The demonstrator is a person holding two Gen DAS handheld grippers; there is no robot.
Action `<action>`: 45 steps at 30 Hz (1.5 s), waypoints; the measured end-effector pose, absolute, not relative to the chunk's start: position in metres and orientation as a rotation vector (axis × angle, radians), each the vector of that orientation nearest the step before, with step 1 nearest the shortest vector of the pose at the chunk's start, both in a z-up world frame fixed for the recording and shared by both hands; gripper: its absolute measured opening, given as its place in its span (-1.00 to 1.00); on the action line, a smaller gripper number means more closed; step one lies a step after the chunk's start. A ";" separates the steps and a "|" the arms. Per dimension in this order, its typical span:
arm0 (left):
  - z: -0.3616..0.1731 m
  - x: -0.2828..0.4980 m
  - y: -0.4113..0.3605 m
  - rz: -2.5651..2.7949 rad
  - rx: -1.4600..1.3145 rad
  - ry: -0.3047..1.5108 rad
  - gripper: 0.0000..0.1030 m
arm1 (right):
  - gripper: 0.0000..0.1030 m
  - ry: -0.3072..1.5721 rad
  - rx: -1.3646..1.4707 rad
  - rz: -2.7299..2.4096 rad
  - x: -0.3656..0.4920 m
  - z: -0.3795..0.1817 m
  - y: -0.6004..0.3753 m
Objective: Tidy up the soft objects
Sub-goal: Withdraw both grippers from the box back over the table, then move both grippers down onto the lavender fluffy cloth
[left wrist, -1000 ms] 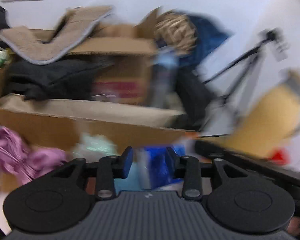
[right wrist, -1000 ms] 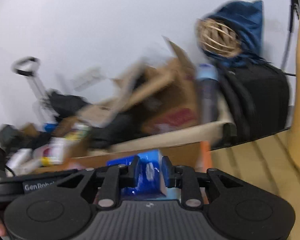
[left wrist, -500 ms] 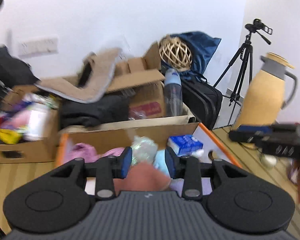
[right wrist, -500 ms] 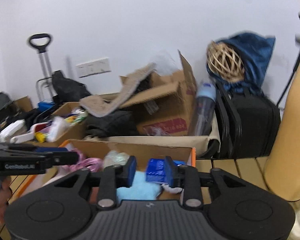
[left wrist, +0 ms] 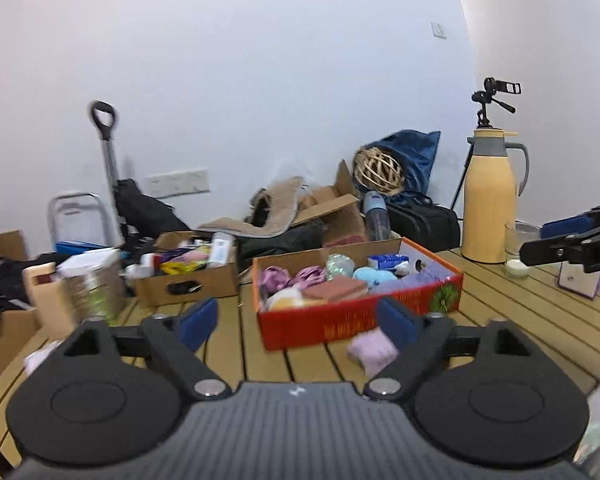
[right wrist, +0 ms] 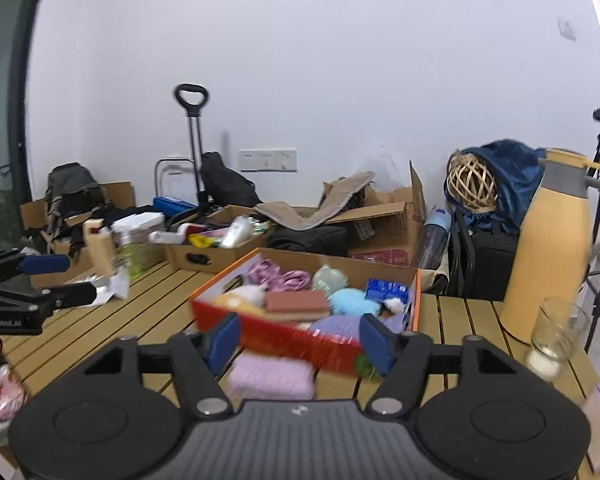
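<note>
Both sets of jaws have just been opening and I've got nothing between the pads on either side. My left gripper [left wrist: 298,320] stands wide apart; the red box [left wrist: 340,320] of soft things sits straight ahead of it on the slatted table [left wrist: 540,320], and a pale pink folded cloth [left wrist: 370,350] lies on the slats just this side of the box, by my right-hand pad. My right gripper [right wrist: 300,338] is parted too, empty, with the same pink cloth [right wrist: 272,376] lying just ahead between its fingers, untouched, box beyond it.
</note>
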State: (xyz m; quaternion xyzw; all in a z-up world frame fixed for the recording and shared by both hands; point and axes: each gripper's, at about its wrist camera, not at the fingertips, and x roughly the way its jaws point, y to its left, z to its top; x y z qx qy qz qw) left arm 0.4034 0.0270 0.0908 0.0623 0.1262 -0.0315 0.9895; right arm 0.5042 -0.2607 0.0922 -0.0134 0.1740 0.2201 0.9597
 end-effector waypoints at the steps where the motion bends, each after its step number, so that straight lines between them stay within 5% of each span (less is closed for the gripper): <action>1: 0.085 0.388 0.027 -0.040 0.132 0.239 0.96 | 0.45 0.339 -0.038 0.446 0.485 0.088 -0.259; 4: 0.066 0.339 0.026 0.008 0.123 0.237 1.00 | 0.64 0.317 -0.037 0.446 0.432 0.072 -0.257; 14: 0.055 0.281 0.035 0.016 0.051 0.284 1.00 | 0.77 0.362 0.059 0.440 0.316 0.023 -0.257; 28: 0.017 0.373 0.021 -0.078 -0.047 0.431 0.99 | 0.74 0.426 0.143 0.403 0.377 -0.005 -0.262; 35: 0.006 0.513 0.008 -0.107 -0.190 0.529 0.40 | 0.69 0.468 0.219 0.394 0.500 -0.010 -0.256; 41: -0.019 0.601 0.003 -0.164 -0.342 0.596 0.05 | 0.44 0.519 0.246 0.379 0.610 -0.025 -0.233; 45: -0.041 0.623 0.007 -0.257 -0.420 0.652 -0.26 | 0.07 0.579 0.307 0.411 0.653 -0.046 -0.226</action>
